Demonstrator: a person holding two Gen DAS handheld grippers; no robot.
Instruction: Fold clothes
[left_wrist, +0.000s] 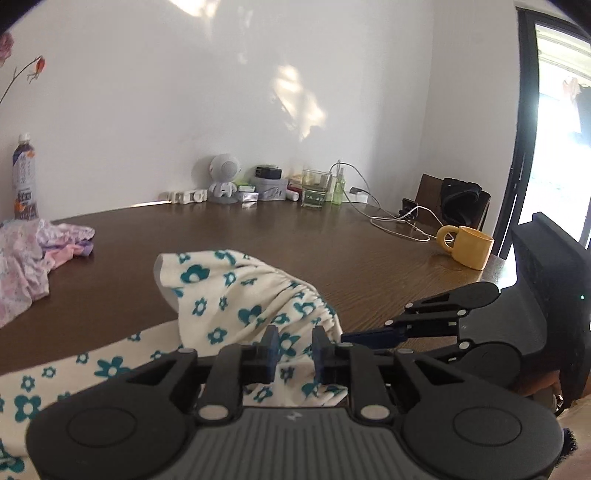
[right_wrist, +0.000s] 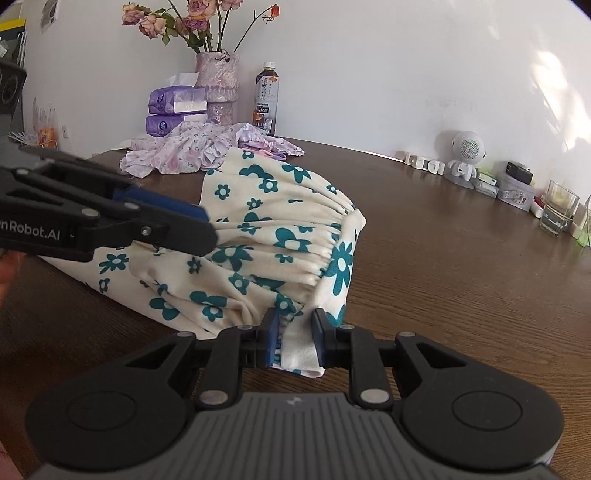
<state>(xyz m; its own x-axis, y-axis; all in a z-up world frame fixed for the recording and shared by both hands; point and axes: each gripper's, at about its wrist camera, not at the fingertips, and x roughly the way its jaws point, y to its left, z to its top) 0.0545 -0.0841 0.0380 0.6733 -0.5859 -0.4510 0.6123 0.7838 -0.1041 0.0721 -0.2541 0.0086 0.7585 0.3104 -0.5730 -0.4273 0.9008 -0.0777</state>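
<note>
- My left gripper (left_wrist: 293, 349) points toward 12 o'clock, its blue pads parted with a gap between them.
- My right gripper (right_wrist: 293, 332) also points toward 12 o'clock, its pads likewise parted with a gap between them.
- From my left wrist, the right gripper (left_wrist: 354, 338) reaches in from 3 o'clock, fingers pressed together.
- From my right wrist, the left gripper (right_wrist: 207, 229) enters from 9 o'clock.

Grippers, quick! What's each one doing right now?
Left gripper: shut on the flowered cloth.
Right gripper: shut on the same flowered cloth, at its edge.
</note>
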